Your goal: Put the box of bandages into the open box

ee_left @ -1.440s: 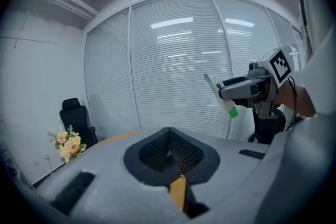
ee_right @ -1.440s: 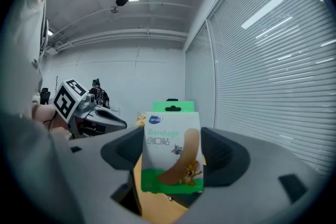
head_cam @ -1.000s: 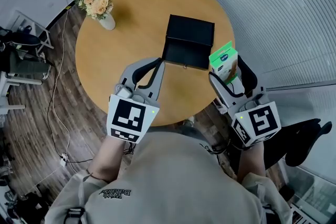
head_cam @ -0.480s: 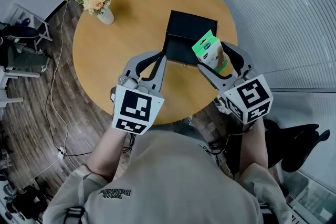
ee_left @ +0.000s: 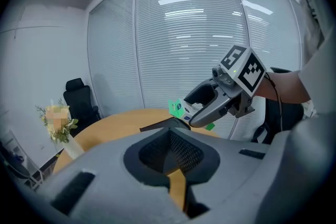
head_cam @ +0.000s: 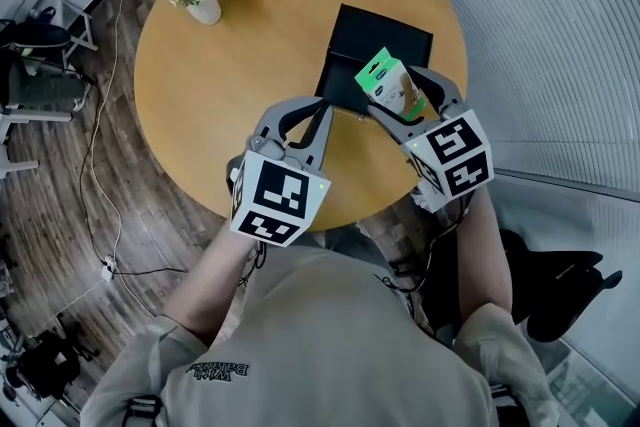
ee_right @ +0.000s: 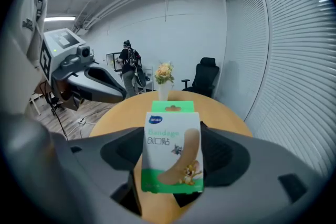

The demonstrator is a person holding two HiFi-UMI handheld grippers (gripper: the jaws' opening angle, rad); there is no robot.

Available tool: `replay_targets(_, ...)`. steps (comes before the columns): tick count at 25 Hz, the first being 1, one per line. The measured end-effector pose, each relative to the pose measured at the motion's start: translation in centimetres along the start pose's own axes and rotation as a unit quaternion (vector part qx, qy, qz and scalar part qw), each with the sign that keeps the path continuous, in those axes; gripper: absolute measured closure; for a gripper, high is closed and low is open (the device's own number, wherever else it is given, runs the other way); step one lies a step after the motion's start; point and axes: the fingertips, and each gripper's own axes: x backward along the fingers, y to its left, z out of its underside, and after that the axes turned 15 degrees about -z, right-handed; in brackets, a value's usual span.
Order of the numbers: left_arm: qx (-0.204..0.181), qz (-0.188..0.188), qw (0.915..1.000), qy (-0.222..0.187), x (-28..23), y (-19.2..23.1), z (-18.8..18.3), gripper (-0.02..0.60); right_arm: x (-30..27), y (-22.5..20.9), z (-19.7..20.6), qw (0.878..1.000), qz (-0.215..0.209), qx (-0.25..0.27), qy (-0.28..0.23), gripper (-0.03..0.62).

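Clamping the green-and-white bandage carton (head_cam: 386, 81) lengthwise, the right tool (head_cam: 393, 93) hovers over the open black box (head_cam: 376, 39) at its near-right edge; the cavity lies just far-left.

Two grey moulded grippers, left gripper (head_cam: 312, 107) and right gripper (head_cam: 396, 93), each carry a white cube (head_cam: 278, 200) printed with black square markers and a tiny green light, black cables (head_cam: 402, 267) trail below the right one, wearer in beige short-sleeved shirt (head_cam: 340, 335) with dark lettering (head_cam: 222, 370).

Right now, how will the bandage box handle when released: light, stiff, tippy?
Likely light and stiff: the bandage box is thin card and shows no denting in the right gripper. Narrow and tall, it may tip if set upright.
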Motion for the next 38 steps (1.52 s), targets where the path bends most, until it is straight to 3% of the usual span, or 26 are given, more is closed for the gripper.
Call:
replay_targets(8,0.012,0.007,0.9993,0.035,-2.6,0.0,3.2,0.560,-5.4,-1.2,3.3,0.997,-0.028,0.007,0.069,0.281)
replay_targets(17,0.019,0.019,0.9971,0.071,-5.4,0.0,7.0,0.560,-10.6,-3.7,9.0,0.990,-0.047,-0.023,0.128,0.281)
replay_targets(21,0.045,0.038,0.9945,0.087,-6.5,-0.5,8.4,0.560,-11.9,-3.6,10.0,0.988,-0.055,-0.024,0.143,0.281)
replay_targets(38,0.049,0.047,0.9922,0.104,-8.3,0.7,10.7,0.558,-17.6,-4.8,14.5,0.971,-0.060,0.010,0.231,0.281)
